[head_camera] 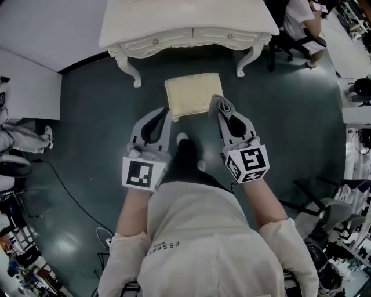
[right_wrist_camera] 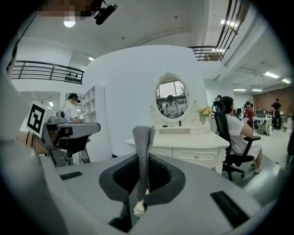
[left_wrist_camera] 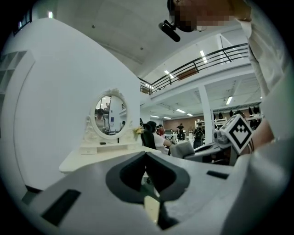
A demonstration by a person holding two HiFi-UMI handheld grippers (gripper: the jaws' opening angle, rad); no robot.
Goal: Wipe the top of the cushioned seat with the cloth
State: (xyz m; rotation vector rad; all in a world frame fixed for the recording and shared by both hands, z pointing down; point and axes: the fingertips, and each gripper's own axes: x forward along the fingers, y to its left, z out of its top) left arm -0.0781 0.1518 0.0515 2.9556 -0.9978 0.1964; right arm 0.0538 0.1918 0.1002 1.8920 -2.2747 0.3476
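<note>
Grey knitted cloth (right_wrist_camera: 143, 137) stands clamped upright in right gripper (head_camera: 221, 115), near cream square cushioned seat (head_camera: 193, 93). Left gripper (head_camera: 167, 118) jaws closed together, holding nothing, by seat's near corner.

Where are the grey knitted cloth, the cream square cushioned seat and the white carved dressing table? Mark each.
grey knitted cloth (right_wrist_camera: 143, 151), right gripper view, middle of its upright strip.
cream square cushioned seat (head_camera: 193, 94), head view, centre of its top.
white carved dressing table (head_camera: 185, 17), head view, bare tabletop.
</note>
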